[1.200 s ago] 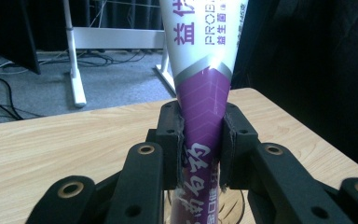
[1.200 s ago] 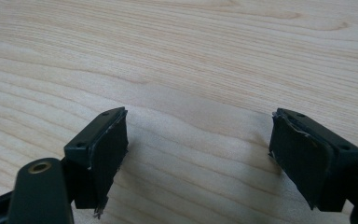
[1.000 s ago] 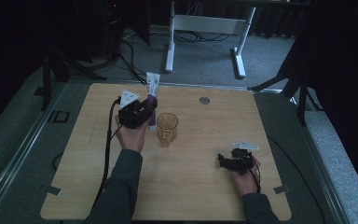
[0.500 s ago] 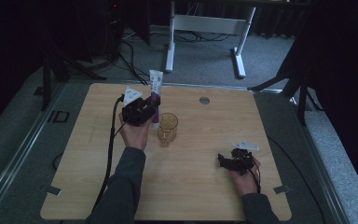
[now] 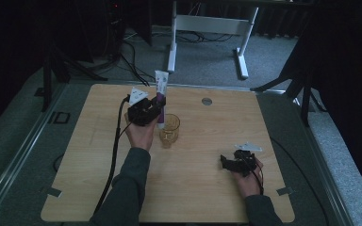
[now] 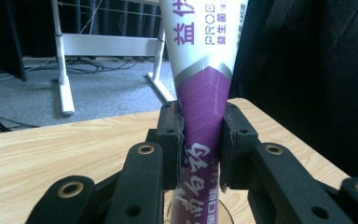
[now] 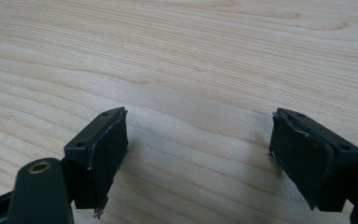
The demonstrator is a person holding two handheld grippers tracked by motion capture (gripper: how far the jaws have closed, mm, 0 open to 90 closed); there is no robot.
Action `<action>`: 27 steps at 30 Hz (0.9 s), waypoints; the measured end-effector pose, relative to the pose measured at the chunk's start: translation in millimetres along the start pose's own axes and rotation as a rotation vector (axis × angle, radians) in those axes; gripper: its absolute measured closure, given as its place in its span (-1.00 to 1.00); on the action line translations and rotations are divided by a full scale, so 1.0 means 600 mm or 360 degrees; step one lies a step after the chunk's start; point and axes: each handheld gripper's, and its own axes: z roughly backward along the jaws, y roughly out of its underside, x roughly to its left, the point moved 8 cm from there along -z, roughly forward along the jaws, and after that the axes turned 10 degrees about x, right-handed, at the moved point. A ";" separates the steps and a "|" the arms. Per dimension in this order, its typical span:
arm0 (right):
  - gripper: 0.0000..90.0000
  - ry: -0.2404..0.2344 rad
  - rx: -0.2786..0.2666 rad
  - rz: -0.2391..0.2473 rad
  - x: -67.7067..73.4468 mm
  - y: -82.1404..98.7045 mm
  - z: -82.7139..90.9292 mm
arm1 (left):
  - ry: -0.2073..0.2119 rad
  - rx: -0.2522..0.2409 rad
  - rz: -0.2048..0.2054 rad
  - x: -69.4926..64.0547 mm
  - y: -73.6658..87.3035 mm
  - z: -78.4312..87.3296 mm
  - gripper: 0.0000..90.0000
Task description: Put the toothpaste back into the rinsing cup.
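- Purple and white, that's our tube [image 6: 204, 84], standing upright with its flat crimped end up, and our left gripper [image 6: 201, 144] has both pads clamped on its purple part.
- From the high view we see the tube [image 5: 160, 96] at the far left of the table [image 5: 85, 188], its lower end dipping at the amber glass cup [image 5: 170, 131] just to the right of our left gripper [image 5: 152, 112]; whether it has gone inside the cup or sits just behind the rim we cannot tell from up here.
- In the left gripper view the tube's top runs off the upper edge, so the print is cut mid-word, and its lower end is hidden behind the jaws; only a faint curved rim of the cup [image 6: 230, 215] peeks out at the bottom.
- Over on the near right, our right gripper [image 5: 231, 162] rests low by the table in our hand, well apart from the cup, small and dark in the high view.
- Its own camera is clearer: right gripper [image 7: 198, 156] jaws wide apart, bare pale wood between the pads, nothing gripped.
- Beyond the table's far edge the room is dim; we make out a white frame [image 5: 207, 28] and cables on the floor.
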 end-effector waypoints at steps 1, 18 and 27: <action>-0.57 0.0000 0.0000 0.0000 0.000 0.000 0.000 | 0.0000 -0.0004 0.0003 -0.001 0.000 -0.002 0.61; -0.57 0.0000 0.0001 0.0002 0.000 0.000 0.000 | -0.0002 0.0013 -0.0009 -0.007 -0.002 -0.026 0.61; -0.58 0.0000 0.0001 0.0001 0.000 0.000 0.000 | 0.0001 0.0028 -0.0040 -0.014 -0.005 -0.038 0.60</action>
